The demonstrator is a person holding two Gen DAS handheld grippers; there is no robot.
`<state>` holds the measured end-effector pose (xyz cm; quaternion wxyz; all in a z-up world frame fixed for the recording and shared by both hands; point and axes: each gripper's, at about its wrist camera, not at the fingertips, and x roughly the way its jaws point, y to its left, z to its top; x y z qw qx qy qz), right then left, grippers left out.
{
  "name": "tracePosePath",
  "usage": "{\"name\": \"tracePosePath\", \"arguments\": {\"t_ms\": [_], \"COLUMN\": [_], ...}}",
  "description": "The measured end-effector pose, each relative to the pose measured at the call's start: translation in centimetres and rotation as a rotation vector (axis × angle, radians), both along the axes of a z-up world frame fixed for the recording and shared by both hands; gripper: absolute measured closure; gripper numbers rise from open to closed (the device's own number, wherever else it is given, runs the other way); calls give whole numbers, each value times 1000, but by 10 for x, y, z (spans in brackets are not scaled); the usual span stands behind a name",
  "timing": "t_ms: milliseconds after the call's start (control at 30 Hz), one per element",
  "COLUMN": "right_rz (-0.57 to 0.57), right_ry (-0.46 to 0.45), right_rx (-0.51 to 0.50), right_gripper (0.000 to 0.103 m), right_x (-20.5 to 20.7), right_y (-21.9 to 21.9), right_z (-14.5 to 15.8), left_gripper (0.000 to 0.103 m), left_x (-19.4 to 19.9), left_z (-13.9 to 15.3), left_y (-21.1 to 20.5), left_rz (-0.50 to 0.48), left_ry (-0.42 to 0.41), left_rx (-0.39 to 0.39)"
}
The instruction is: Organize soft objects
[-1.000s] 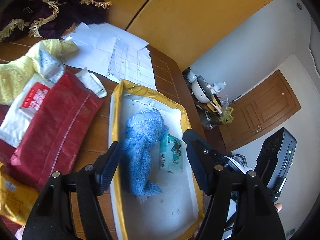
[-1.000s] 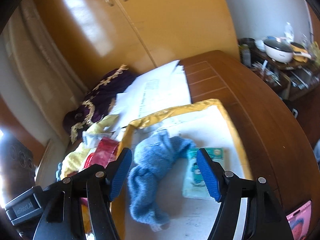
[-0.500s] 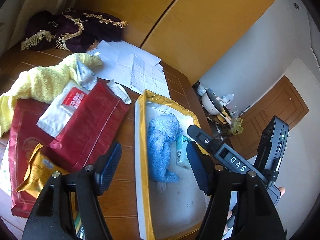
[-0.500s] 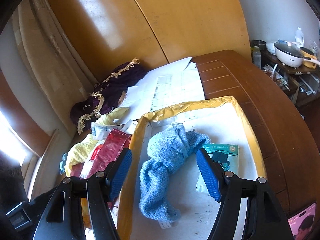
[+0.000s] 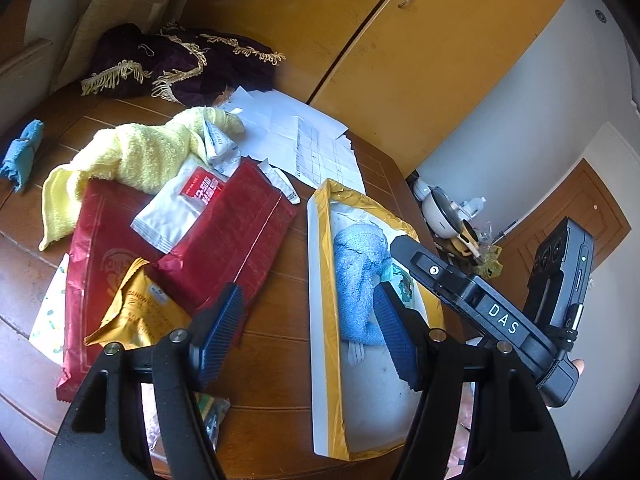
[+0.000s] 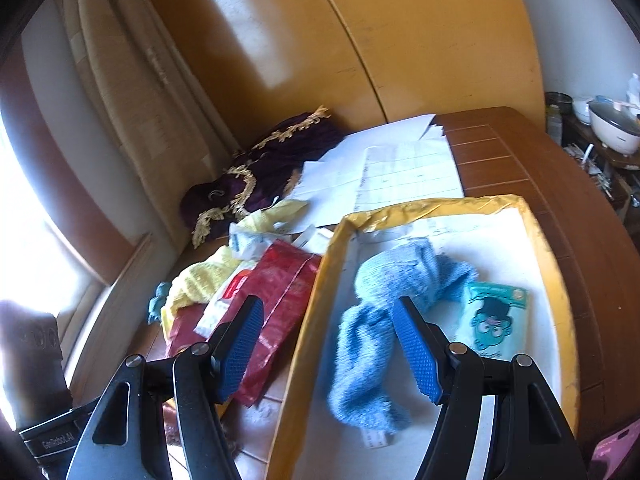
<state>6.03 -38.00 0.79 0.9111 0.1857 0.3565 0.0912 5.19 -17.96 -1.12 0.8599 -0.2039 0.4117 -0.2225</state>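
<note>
Your left tongs are released, jaws spread wide with nothing between them, hovering over the desk where the red packets meet the tray edge. Your right tongs are released too, empty, above the left edge of the tray.

The yellow-rimmed white tray sits on the right part of the desk. Inside it lies a crumpled blue towel, and just beside the towel, toward the tray's right side, a small teal tissue pack with a cartoon face.

Left of the tray: two dark red foil packets overlapping, a white sachet with a red label on top of them, and a gold snack packet at their near end. A yellow towel is bunched at the far side of the pile, partly under the packets. A small blue cloth lies well apart at the far left edge of the desk. A dark purple fringed cloth sits at the back near the yellow cabinet doors, with white paper sheets spread between it and the tray.

In the left wrist view the right tool's black body marked DAS crosses over the tray's right side.
</note>
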Motion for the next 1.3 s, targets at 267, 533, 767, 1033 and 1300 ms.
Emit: {"name": "tracePosePath", "arguments": {"t_ms": [267, 533, 767, 1033, 1300], "right_rz": [124, 197, 195, 161, 158], "right_ry": [23, 46, 58, 70, 63], "right_rx": [131, 157, 129, 88, 68], "right_gripper": [34, 34, 34, 34, 34], "right_x": [-9, -7, -4, -2, -3], "right_y": [26, 61, 67, 68, 73], "right_z": [-4, -9, -20, -27, -27], "left_gripper": [36, 36, 36, 36, 36], "left_x": [-15, -22, -22, -21, -21], "left_z": [6, 5, 4, -1, -2], "left_y": [18, 41, 53, 57, 62], "left_rz": [44, 102, 132, 152, 163], "left_ry": [-30, -27, -32, -30, -30], "left_rx": [24, 23, 14, 30, 24]}}
